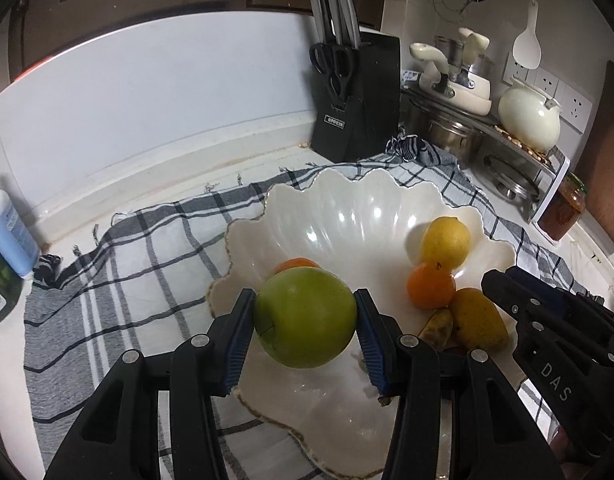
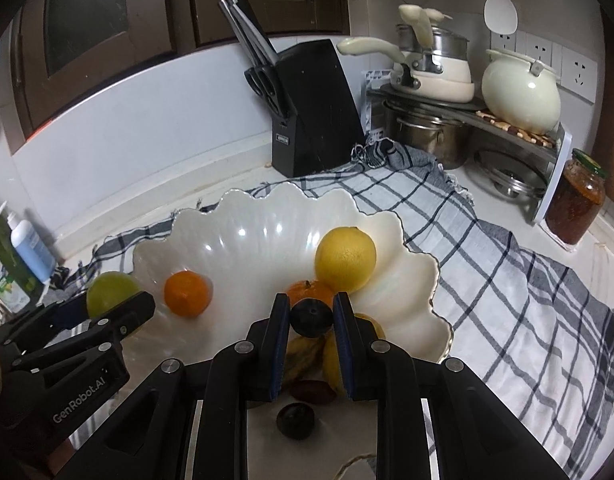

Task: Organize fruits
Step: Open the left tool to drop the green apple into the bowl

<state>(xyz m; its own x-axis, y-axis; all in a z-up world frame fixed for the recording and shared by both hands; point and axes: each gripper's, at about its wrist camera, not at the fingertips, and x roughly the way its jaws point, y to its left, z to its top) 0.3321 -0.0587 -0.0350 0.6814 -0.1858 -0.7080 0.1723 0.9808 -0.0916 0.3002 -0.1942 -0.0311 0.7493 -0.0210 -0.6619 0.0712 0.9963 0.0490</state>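
My left gripper point(image 1: 305, 320) is shut on a green apple point(image 1: 305, 318), held over the near left side of a white scalloped bowl point(image 1: 347, 200). In the bowl lie a lemon point(image 1: 446, 242), an orange point(image 1: 431, 285), a yellow mango point(image 1: 479, 318) and a second orange point(image 1: 297, 264) mostly hidden behind the apple. My right gripper point(image 2: 311, 320) is shut on a dark plum point(image 2: 311, 317) above the bowl's point(image 2: 243, 216) near rim. Below it sit the lemon point(image 2: 345, 258), an orange point(image 2: 186, 293), another dark plum point(image 2: 295, 420) and a reddish fruit point(image 2: 311, 391). The apple point(image 2: 109, 290) shows at the left.
The bowl rests on a checked cloth point(image 2: 487, 272) on a white counter. A black knife block point(image 2: 315, 136) stands behind it. Pots and a cream kettle point(image 2: 519, 94) fill a rack at the right, beside a sauce jar point(image 2: 575, 200). Bottles point(image 1: 7, 232) stand at the left.
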